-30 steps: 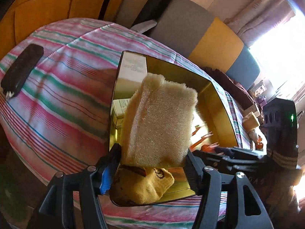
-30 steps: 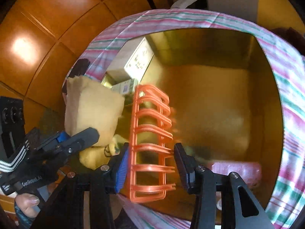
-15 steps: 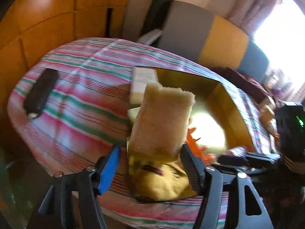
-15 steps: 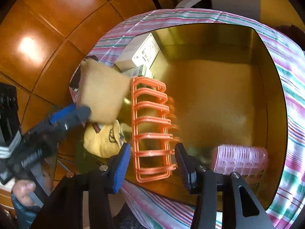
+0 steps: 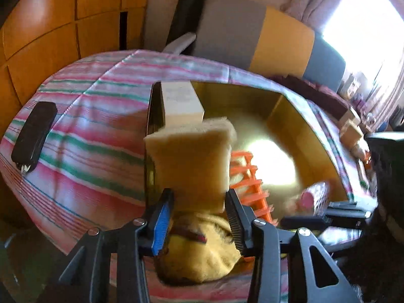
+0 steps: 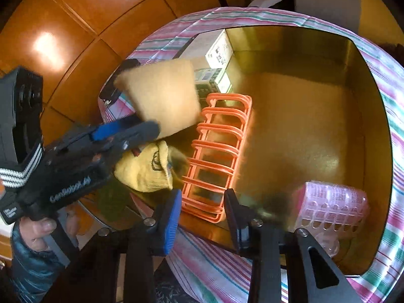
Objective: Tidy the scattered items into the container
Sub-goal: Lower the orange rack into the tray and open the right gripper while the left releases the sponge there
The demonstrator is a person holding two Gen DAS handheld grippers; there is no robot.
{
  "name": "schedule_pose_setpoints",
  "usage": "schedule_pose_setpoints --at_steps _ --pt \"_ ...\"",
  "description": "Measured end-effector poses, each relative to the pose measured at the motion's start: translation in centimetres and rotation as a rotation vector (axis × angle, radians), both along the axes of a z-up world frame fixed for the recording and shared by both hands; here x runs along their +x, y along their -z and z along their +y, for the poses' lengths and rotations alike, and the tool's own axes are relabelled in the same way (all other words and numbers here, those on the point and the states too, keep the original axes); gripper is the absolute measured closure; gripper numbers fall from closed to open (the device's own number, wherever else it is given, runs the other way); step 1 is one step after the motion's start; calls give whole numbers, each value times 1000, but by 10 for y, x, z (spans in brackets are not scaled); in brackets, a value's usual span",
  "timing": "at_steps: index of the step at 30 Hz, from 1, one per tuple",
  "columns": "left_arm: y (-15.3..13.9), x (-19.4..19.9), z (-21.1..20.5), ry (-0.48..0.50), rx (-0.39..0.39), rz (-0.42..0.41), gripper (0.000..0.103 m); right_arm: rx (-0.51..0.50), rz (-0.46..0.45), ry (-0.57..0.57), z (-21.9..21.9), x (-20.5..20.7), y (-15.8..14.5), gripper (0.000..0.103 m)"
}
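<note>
L gripper [image 5: 199, 210] jaws clamp tan sponge [image 5: 192, 164] over gold box [image 6: 358, 80]; R gripper [image 6: 202, 209] jaws wide, empty.

Both tongs are black plastic with angular, open-framed arms and silver screw heads at the joints. On the left tongs [image 5: 199, 217] one finger carries a blue ribbed pad [image 5: 161, 224] and the other a black ribbed one. The right tongs [image 6: 202, 217] are built the same way. Seen from the right wrist, the left tool's body bears white lettering and white stripes. The hand [image 6: 38, 232] gripping it emerges from a blue quilted sleeve [image 6: 30, 272].
</note>
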State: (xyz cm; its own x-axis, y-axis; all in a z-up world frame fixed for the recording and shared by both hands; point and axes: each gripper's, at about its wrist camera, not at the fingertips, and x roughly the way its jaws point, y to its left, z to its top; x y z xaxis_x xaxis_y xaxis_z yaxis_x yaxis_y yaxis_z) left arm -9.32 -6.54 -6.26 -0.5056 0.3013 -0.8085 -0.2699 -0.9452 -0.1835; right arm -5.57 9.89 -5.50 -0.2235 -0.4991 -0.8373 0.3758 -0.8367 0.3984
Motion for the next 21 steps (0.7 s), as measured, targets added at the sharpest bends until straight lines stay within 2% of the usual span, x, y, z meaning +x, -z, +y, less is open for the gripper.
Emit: schedule_pose_setpoints --at_steps 4,9,10,13,16,20,21 --pt "-8 16 -13 15 14 6 57 -7 3 28 9 -5 -2 66" --pt "-32 25 -27 -30 103 96 56 31 11 26 1 -10 5 66" --pt "-36 21 -29 -39 120 116 53 39 17 25 -1 -13 7 66" --pt "-45 7 -27 -61 160 149 49 32 28 19 -9 -22 9 59" --pt "-41 -10 -20 -76 181 131 49 33 48 -34 -20 -23 9 59" --pt "-20 -24 -14 -126 148 41 48 17 57 -87 -25 -21 11 59" --pt "-15 -23 -17 -136 169 22 48 10 58 -98 -25 -20 12 58"
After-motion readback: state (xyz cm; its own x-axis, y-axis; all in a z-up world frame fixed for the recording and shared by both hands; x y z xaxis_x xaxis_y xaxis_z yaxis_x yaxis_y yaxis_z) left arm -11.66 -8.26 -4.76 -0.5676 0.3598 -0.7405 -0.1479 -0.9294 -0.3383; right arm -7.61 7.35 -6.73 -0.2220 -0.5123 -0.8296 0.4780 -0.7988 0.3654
